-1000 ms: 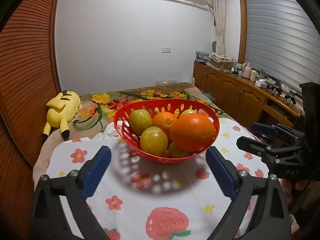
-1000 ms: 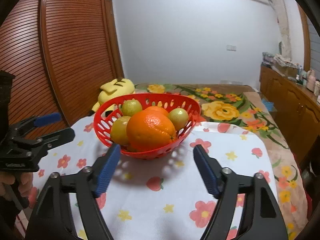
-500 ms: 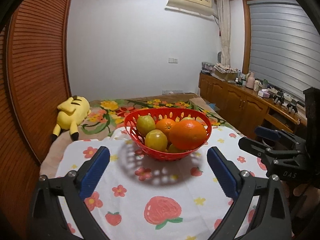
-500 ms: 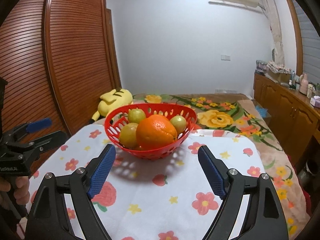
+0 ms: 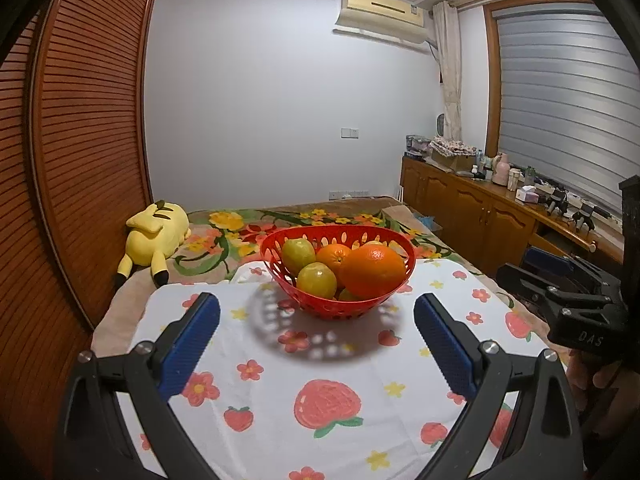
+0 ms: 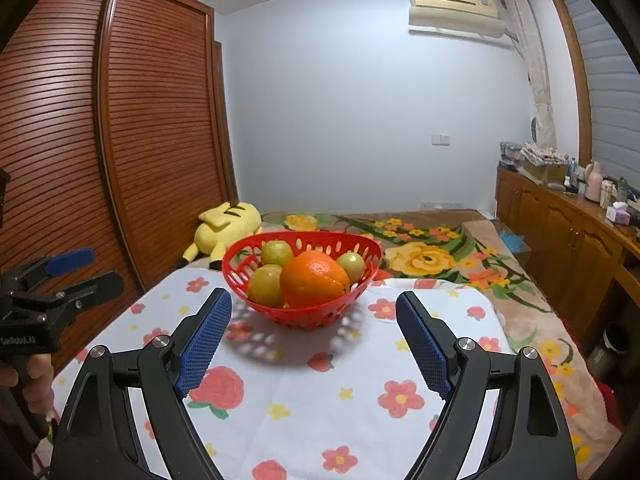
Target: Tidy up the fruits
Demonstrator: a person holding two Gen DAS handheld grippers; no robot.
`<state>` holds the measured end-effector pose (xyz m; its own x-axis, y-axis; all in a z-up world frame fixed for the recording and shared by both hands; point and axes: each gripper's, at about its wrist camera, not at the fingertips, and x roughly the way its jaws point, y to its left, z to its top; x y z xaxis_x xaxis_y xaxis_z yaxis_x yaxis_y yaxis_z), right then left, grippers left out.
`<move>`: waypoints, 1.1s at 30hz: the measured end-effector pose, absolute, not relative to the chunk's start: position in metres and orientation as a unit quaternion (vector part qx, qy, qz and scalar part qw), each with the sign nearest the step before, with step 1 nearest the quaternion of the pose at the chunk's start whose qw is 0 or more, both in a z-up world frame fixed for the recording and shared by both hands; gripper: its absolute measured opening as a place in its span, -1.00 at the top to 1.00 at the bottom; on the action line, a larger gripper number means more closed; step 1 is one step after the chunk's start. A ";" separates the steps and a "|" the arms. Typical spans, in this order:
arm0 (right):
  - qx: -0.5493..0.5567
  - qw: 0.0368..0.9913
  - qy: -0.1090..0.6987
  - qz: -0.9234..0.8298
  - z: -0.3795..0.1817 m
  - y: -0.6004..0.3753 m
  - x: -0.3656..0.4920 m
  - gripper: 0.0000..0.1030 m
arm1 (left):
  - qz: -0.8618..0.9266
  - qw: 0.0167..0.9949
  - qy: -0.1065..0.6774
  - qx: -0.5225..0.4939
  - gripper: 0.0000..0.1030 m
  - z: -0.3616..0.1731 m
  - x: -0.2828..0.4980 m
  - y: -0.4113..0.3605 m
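A red slotted basket [image 5: 320,236] stands on the flowered cloth, holding a large orange [image 5: 374,270], a smaller orange [image 5: 334,254] and several yellow-green fruits [image 5: 316,280]. It also shows in the right wrist view [image 6: 312,320] with the large orange [image 6: 314,280] in front. My left gripper [image 5: 316,340] is open and empty, well short of the basket. My right gripper [image 6: 312,340] is open and empty, also short of it. Each gripper appears in the other's view: the right one [image 5: 560,284], the left one [image 6: 60,280].
The white cloth with strawberries and flowers [image 5: 320,380] covers the table. A yellow plush toy [image 5: 154,232] lies on the floral bed behind. A slatted wooden wardrobe [image 6: 80,140] is on the left, a wooden sideboard [image 5: 480,212] with clutter on the right.
Both grippers have drawn back and risen away from the basket, which now looks smaller and farther. Both stay open. The fruits have not moved.
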<state>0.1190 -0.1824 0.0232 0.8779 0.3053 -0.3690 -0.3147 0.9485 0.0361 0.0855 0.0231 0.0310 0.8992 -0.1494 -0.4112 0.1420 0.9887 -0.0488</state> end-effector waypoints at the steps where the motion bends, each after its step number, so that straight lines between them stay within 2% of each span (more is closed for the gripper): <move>1: -0.013 0.970 0.187 0.158 0.023 -0.183 0.117 -0.67 | -0.077 0.975 0.210 -0.011 -0.92 0.032 0.083 0.023; 33: -0.005 0.971 0.186 0.150 0.019 -0.186 0.110 -0.67 | -0.069 0.974 0.215 -0.021 -0.92 0.022 0.077 0.027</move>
<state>0.1096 -0.1858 0.0188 0.8855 0.2896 -0.3634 -0.2932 0.9549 0.0466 0.0772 0.0270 0.0220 0.8982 -0.1436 -0.4155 0.1258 0.9896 -0.0700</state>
